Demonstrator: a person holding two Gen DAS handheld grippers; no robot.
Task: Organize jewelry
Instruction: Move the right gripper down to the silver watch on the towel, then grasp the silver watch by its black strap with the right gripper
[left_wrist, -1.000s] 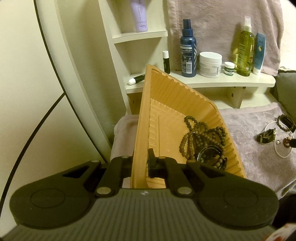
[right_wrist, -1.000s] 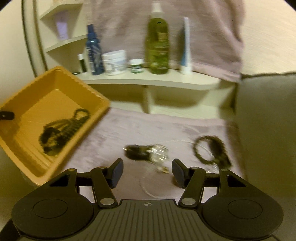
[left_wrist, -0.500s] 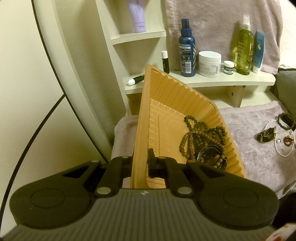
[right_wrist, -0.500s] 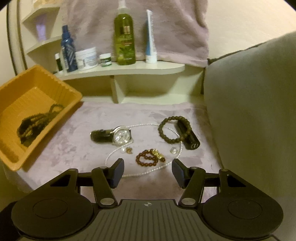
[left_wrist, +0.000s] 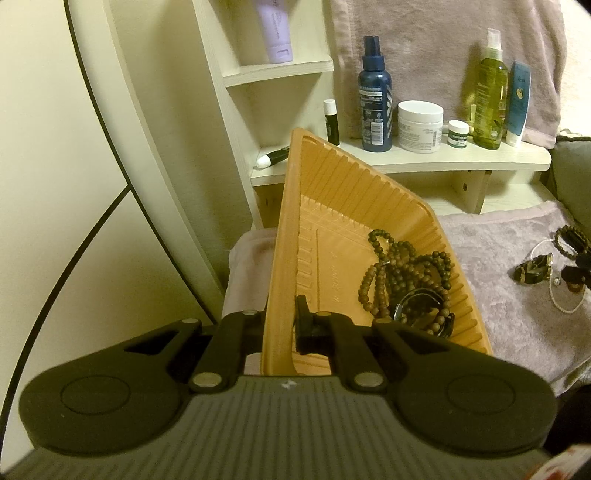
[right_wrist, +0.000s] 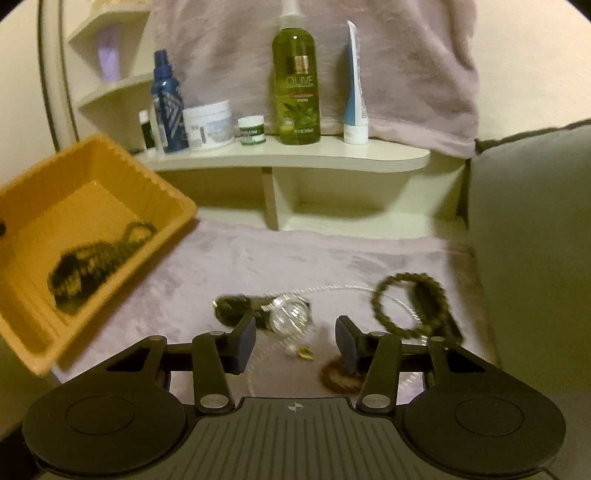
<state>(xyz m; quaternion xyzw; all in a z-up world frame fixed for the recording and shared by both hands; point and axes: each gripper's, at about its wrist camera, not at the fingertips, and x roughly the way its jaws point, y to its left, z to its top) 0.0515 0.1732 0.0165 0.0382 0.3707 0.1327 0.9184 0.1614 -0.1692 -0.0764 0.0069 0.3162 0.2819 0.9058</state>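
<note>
The left gripper (left_wrist: 282, 325) was clamped on the near wall of the orange tray (left_wrist: 284, 258), one finger outside and one inside, and held it tilted. The tray was of ribbed plastic with a flat floor. Some raised marks on this floor could not be read. Inside it, toward 4 o'clock of the floor, lay a heap of brown wooden bead strands (left_wrist: 402, 273), and a dark watch (left_wrist: 421, 314) was tangled in them.

The right gripper (right_wrist: 295, 341) hovered low over the mauve cloth (right_wrist: 258, 258). Its fingers had just been closing to a middle gap and nothing was pressed between them. Just beyond the left finger, at about 11 o'clock from the gap, lay a wristwatch (right_wrist: 280, 314) with a shiny round face and a dark strap. A small gold piece (right_wrist: 303, 353) lay in the gap itself. A reddish-brown bead ring (right_wrist: 338, 376) was partly hidden under the right finger. At 2 o'clock lay a dark bead bracelet (right_wrist: 402, 306) against a dark oblong thing. A thin white pearl strand (right_wrist: 343, 290) curved around these pieces. The view was blurred.

On the shelf (right_wrist: 295, 157) at 12 o'clock stood a green bottle (right_wrist: 295, 77) on which "OLIVE" could be read. To its left were a small green-labelled jar (right_wrist: 251, 130), a white jar (right_wrist: 208, 125) and a blue spray bottle (right_wrist: 168, 107), and their print was too small to read. A white and blue tube (right_wrist: 355, 85) stood to its right.
</note>
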